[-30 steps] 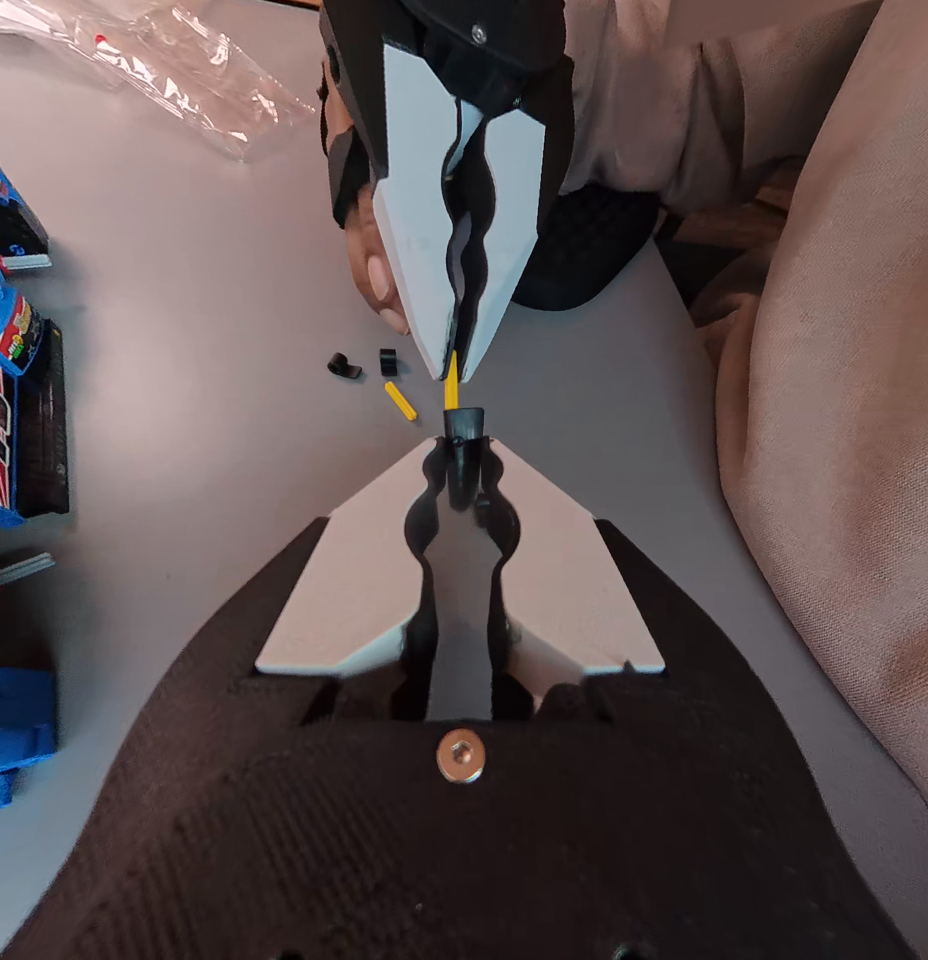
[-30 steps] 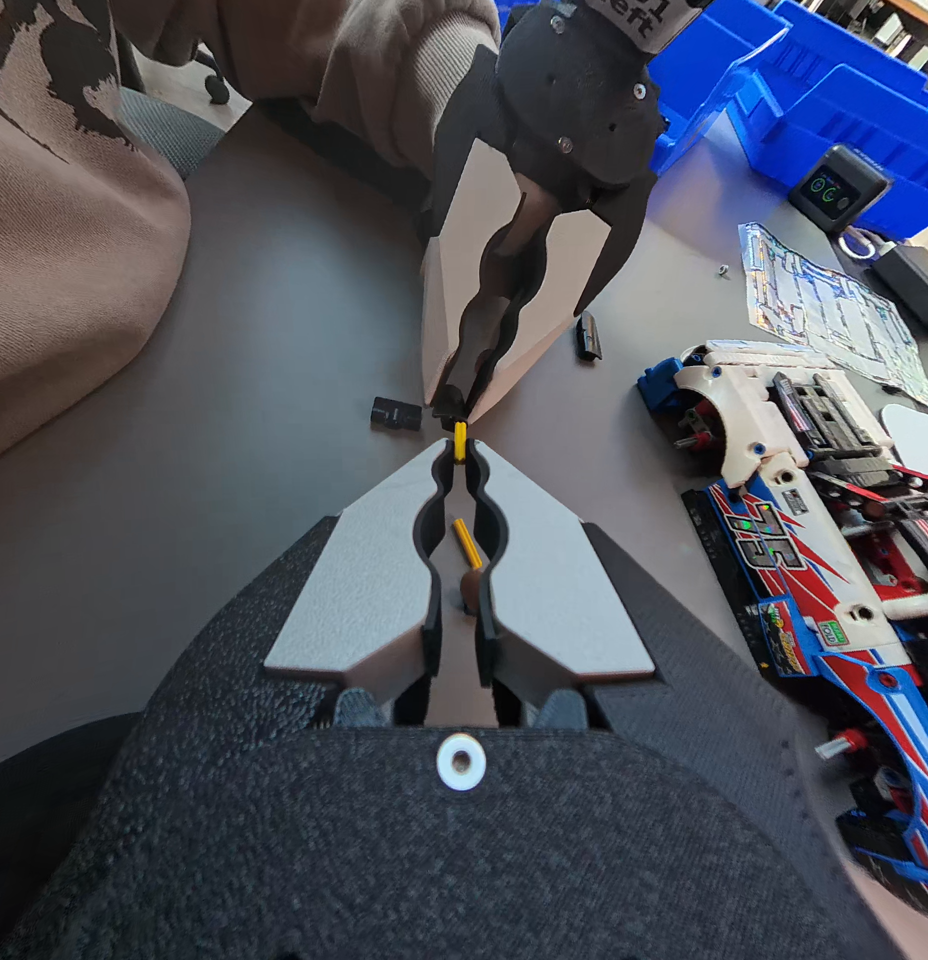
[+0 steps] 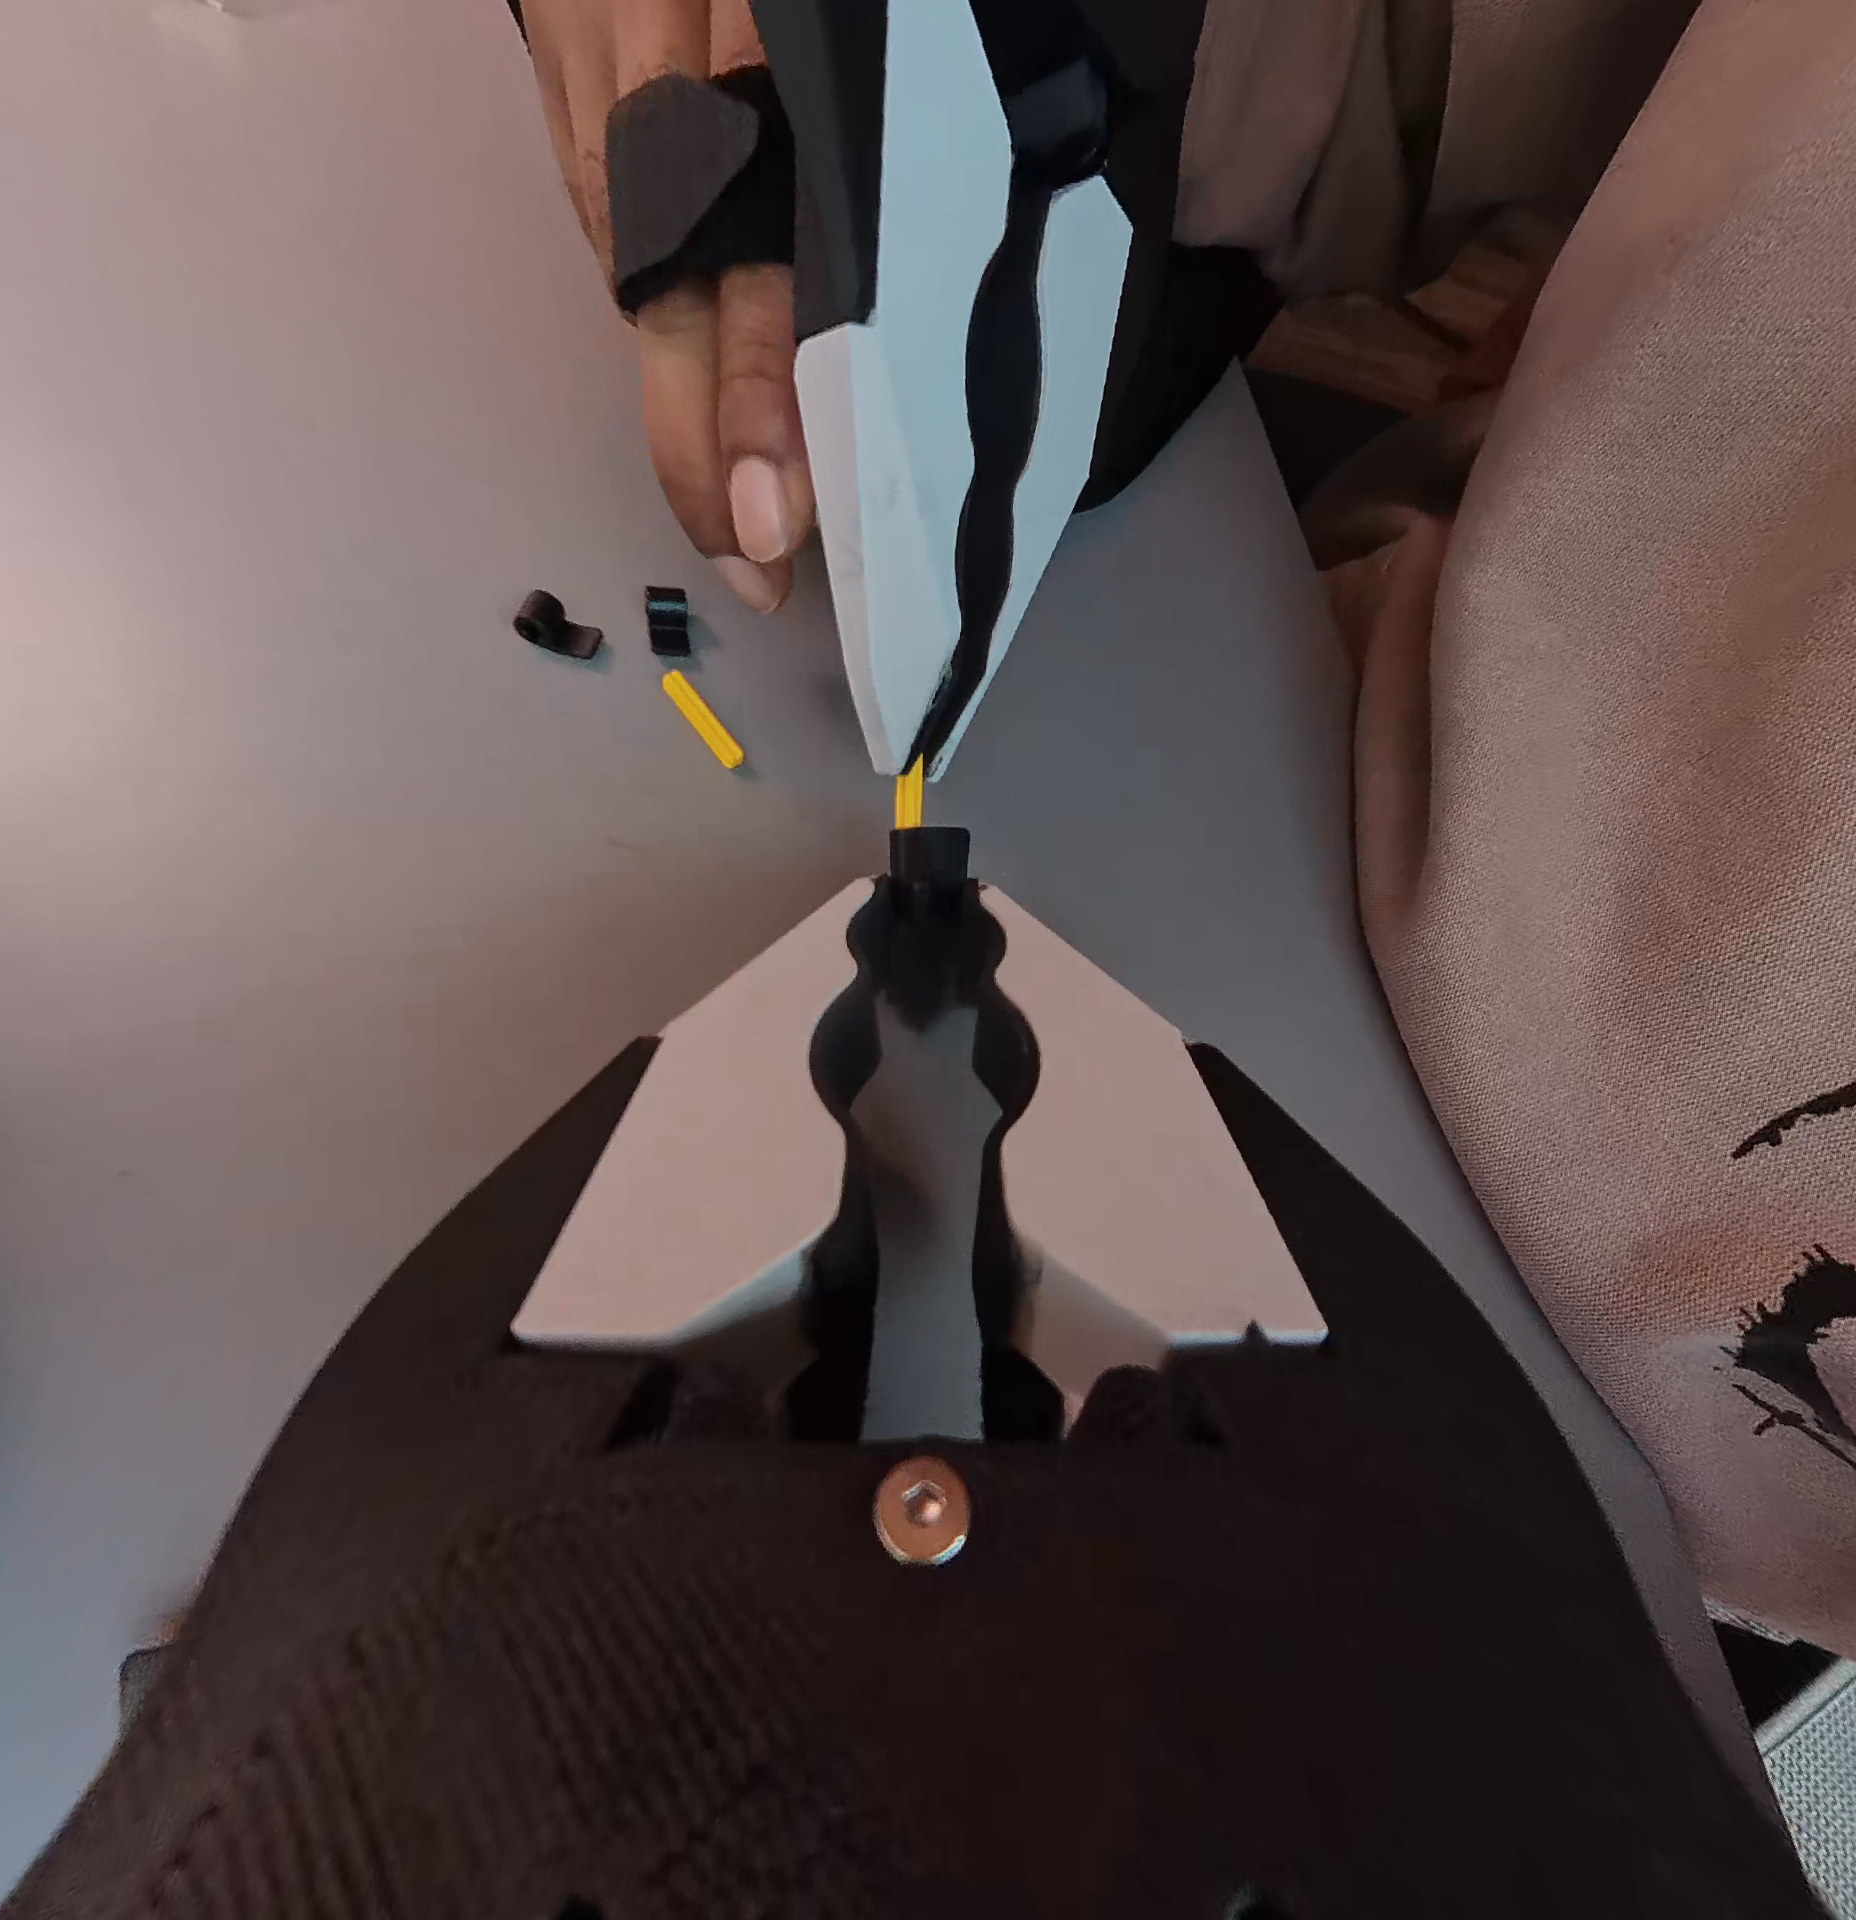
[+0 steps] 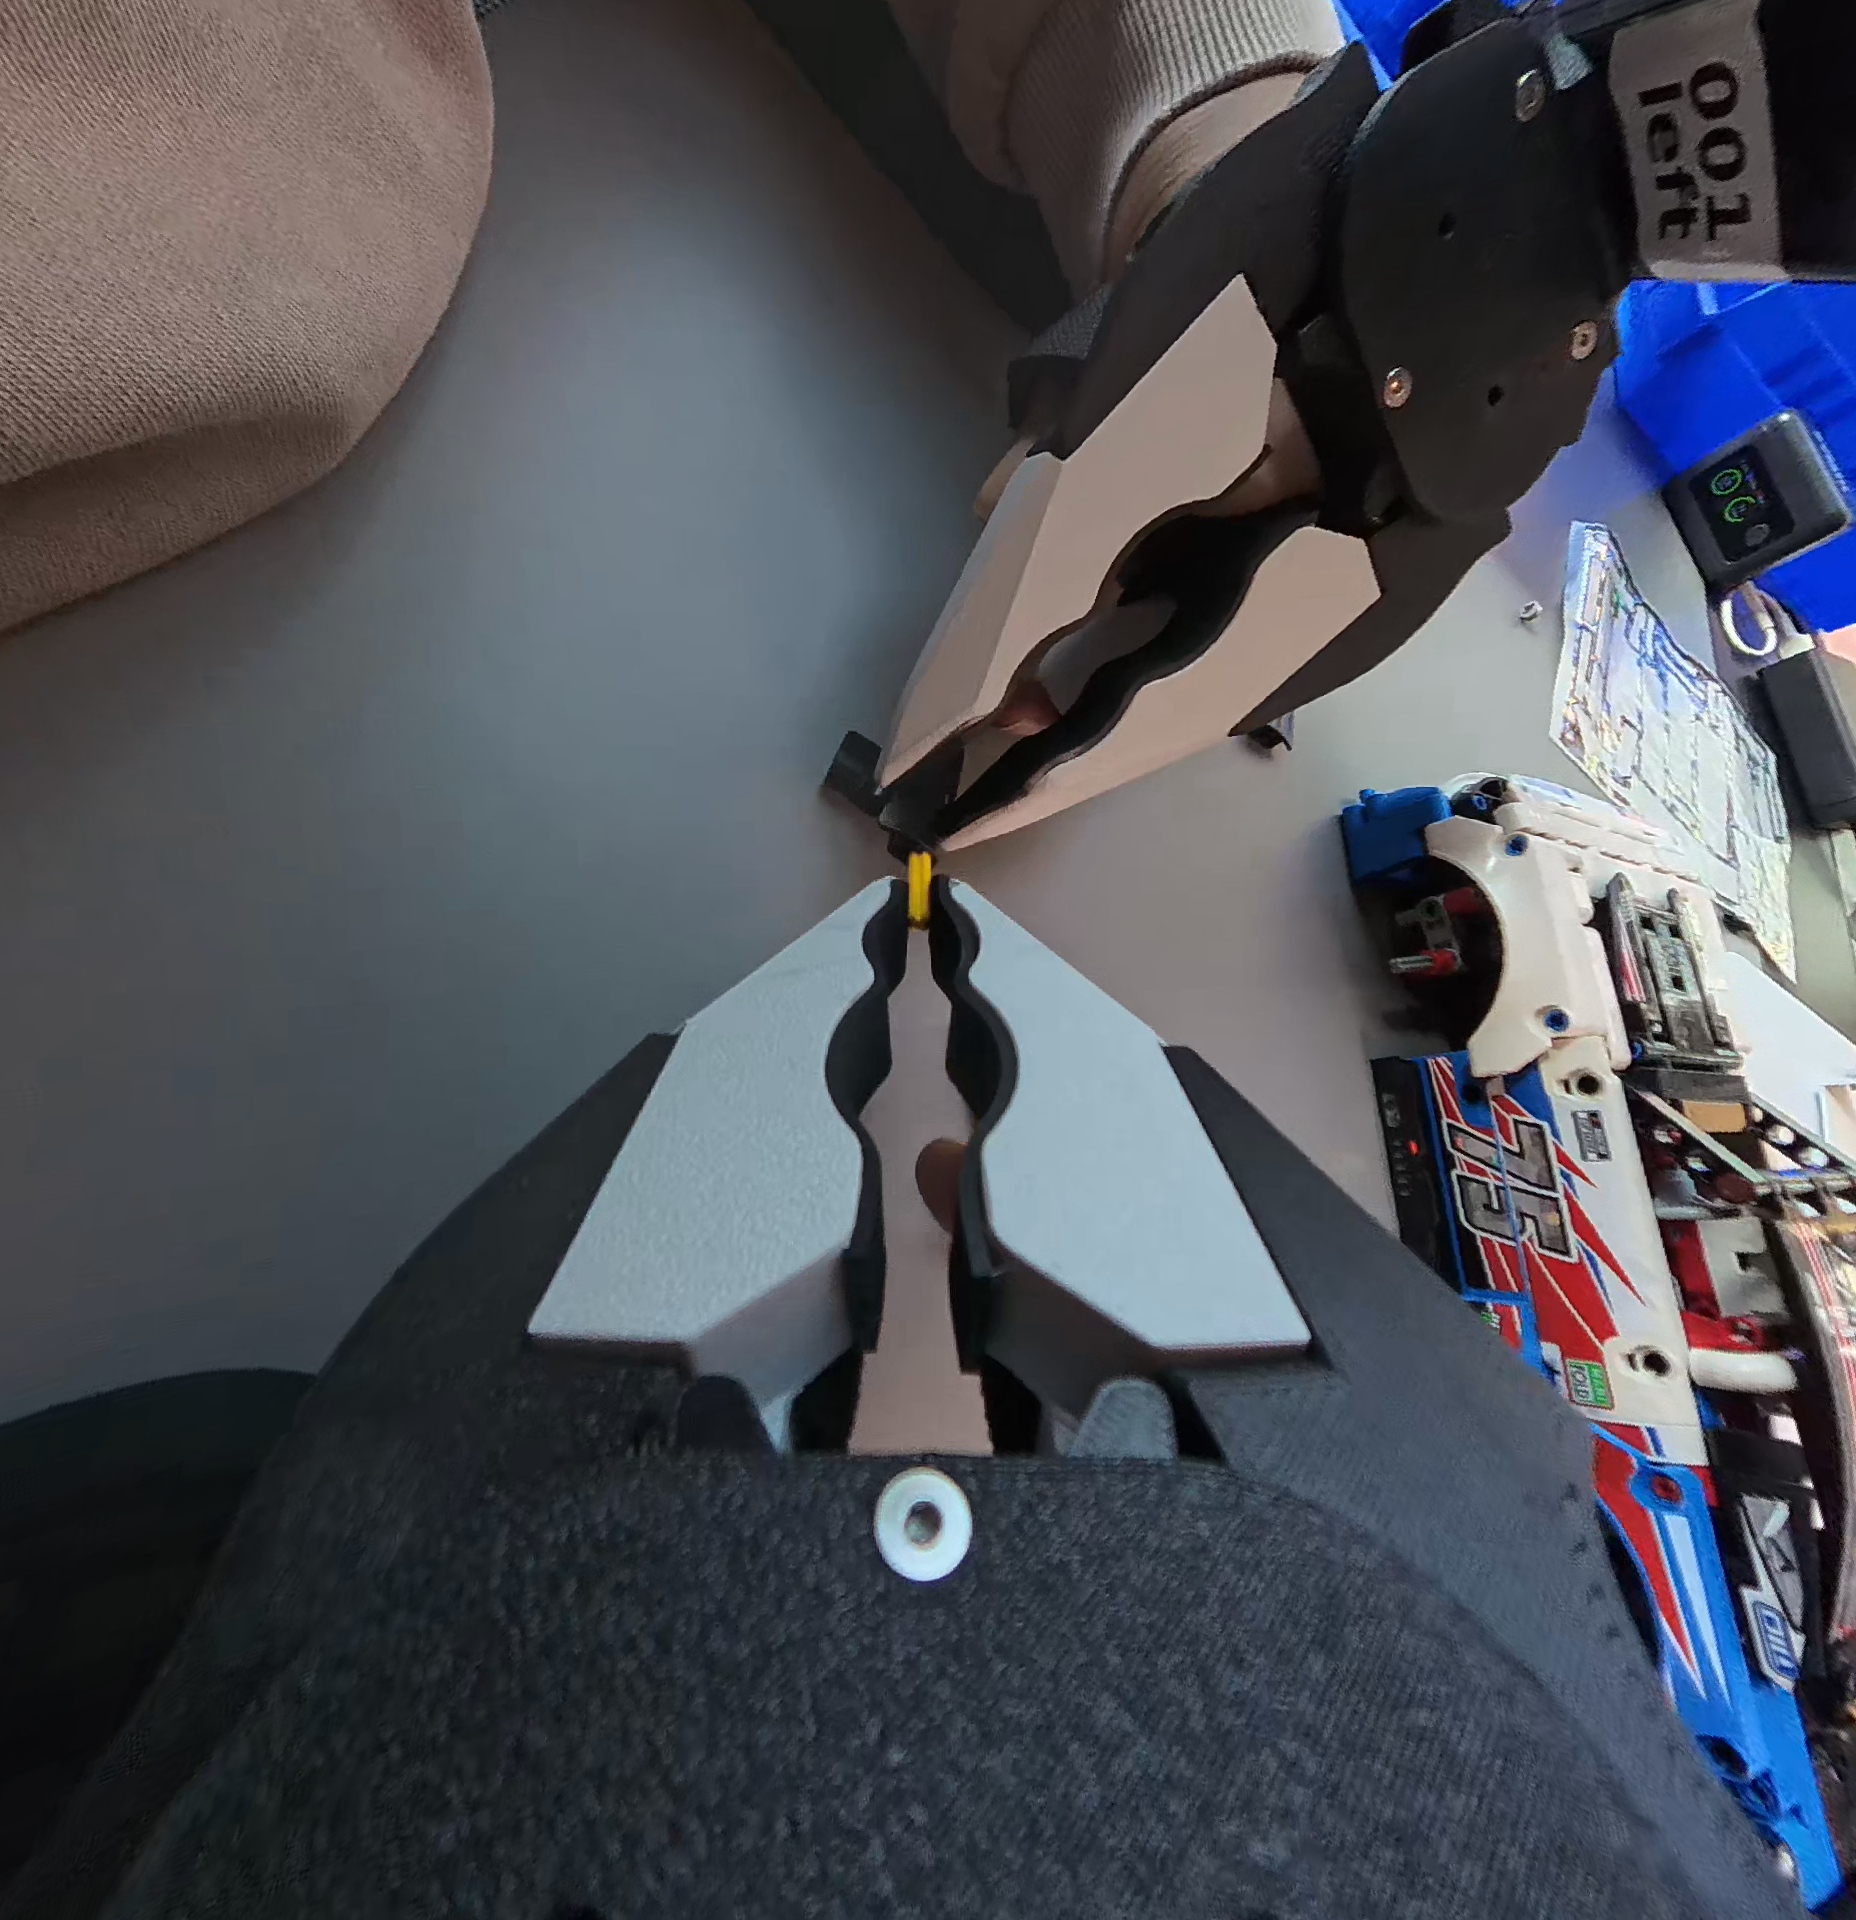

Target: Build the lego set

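- Nearest, in the left wrist view: the left gripper (image 3: 929, 883) is clenching a small black connector (image 3: 930, 850) at its very tips, jaws nearly together around it.
- Just beyond, the yellow axle (image 3: 909, 800) is meeting the connector's top end; the right gripper (image 3: 911, 764) is pinching the axle's other end, jaws closed on it. Tip to tip, the two claws are lining up over the table (image 3: 280, 935).
- The right wrist view is confirming it: right gripper (image 4: 918, 896) gripping the yellow axle (image 4: 918, 900), the axle's free end touching the black connector (image 4: 908, 831) held by the left gripper (image 4: 919, 816).
- How deep the axle is seated: cannot tell; most of it is showing yet, so the push looks barely begun.
- Farther left on the table, loose parts are waiting: a spare yellow axle (image 3: 702, 719), a black clip (image 3: 666, 620), a black curved piece (image 3: 556, 624).
- Farthest, at the right: the race car model (image 4: 1589, 1195) is looking largely built, instruction sheet (image 4: 1672, 727) beyond it. Judgement: late stage, small sub-assemblies remaining.
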Action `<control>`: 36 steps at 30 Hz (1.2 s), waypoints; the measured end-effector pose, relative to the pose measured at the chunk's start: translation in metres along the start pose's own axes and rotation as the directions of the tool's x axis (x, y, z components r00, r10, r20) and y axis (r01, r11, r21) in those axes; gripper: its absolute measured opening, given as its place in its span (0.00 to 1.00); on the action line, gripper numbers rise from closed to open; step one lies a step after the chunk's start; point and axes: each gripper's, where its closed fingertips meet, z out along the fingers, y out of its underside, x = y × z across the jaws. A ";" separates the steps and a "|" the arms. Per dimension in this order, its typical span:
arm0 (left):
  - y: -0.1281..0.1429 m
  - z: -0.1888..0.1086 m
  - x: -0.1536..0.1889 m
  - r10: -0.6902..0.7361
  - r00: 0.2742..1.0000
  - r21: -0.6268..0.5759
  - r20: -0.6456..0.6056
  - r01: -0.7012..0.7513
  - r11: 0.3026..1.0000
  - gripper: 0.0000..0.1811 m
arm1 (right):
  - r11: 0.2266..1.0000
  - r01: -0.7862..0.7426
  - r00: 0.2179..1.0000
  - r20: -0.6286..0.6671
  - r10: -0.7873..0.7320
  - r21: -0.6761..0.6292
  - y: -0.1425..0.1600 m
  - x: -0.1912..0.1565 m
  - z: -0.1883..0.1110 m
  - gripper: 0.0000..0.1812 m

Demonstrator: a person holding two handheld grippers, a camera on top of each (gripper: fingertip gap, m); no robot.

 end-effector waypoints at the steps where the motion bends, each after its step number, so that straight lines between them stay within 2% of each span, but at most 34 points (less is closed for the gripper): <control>1: 0.001 0.000 0.000 0.005 1.000 -0.006 0.001 -0.005 1.000 0.05 | 1.000 0.003 1.000 0.002 -0.003 -0.001 0.000 -0.001 0.001 0.01; 9: -0.001 -0.001 -0.002 -0.006 1.000 0.010 0.006 0.006 1.000 0.05 | 0.998 -0.008 0.999 -0.048 0.011 0.057 -0.010 0.007 -0.001 0.01; 13: -0.006 -0.005 0.002 -0.010 1.000 0.054 -0.024 0.011 0.998 0.05 | 0.995 -0.049 0.998 -0.026 0.052 0.090 -0.012 0.008 -0.005 0.01; 16: -0.002 -0.001 0.004 0.010 1.000 0.017 -0.030 -0.009 1.000 0.05 | 0.994 -0.064 0.998 0.013 0.063 0.093 -0.012 0.002 -0.002 0.01; 23: -0.009 -0.003 0.019 0.090 0.993 0.070 -0.080 -0.085 0.994 0.05 | 0.964 -0.154 0.986 0.096 0.136 0.217 -0.027 -0.002 -0.009 0.01; 34: -0.014 -0.007 0.023 0.061 0.991 0.092 -0.122 -0.050 0.994 0.05 | 0.971 -0.135 0.989 0.086 0.119 0.199 -0.028 -0.003 -0.005 0.01; 36: -0.008 -0.002 0.024 0.080 0.990 0.044 -0.116 -0.075 0.996 0.05 | 0.977 -0.123 0.989 0.101 0.106 0.176 -0.027 -0.008 -0.001 0.01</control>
